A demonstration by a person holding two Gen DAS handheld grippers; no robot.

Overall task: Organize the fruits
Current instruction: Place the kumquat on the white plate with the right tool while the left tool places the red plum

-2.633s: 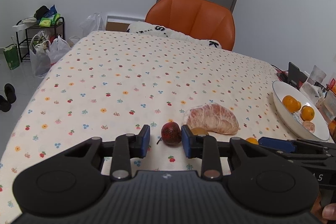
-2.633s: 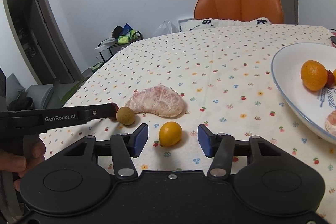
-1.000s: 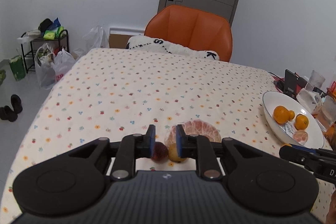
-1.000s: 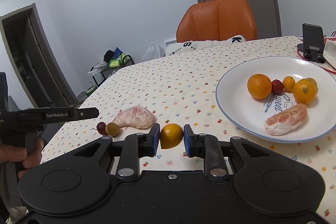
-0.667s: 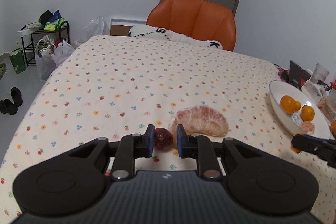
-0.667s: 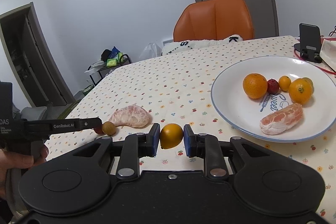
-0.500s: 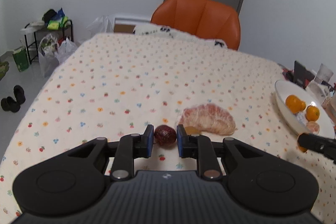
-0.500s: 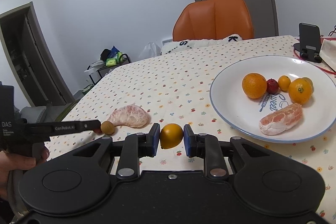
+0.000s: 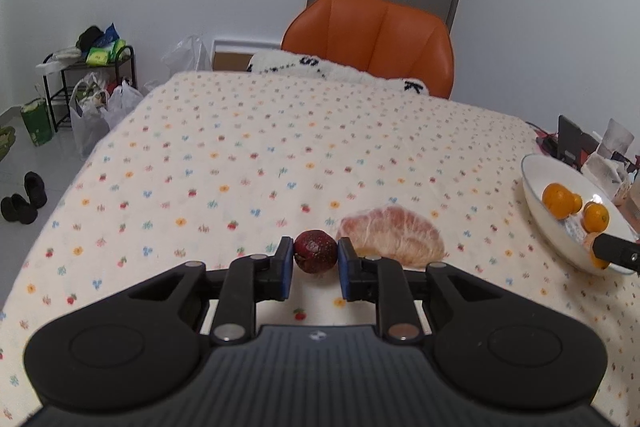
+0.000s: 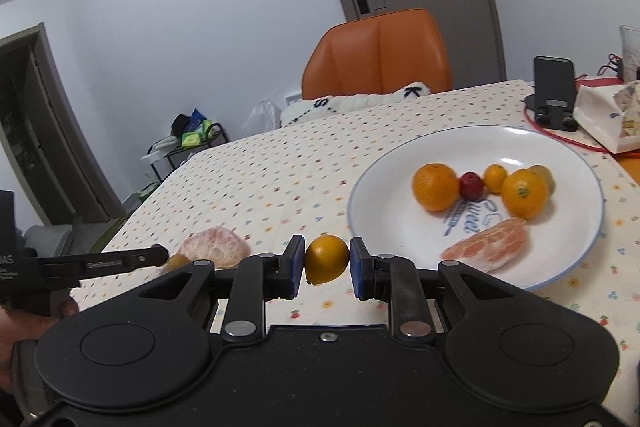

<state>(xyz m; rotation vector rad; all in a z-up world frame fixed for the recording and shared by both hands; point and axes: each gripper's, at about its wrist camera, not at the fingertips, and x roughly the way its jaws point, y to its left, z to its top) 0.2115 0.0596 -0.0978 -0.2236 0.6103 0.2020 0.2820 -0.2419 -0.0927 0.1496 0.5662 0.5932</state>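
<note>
Closest in the left wrist view: left gripper clamped on a small dark red fruit, now lifted off the table after sitting there open around it moments ago. Closest in the right wrist view: right gripper squeezed on a small orange fruit, carried up near the white plate since then. Means two more fruits picked up and ready to go on the plate.

A bit farther, on the table: a peeled pomelo piece not yet moved. Only in the right wrist view: a little brown fruit beside the pomelo, and the plate's whole load of oranges, a red fruit and a peeled piece. Only in the left wrist view: shoes on the floor far off.
</note>
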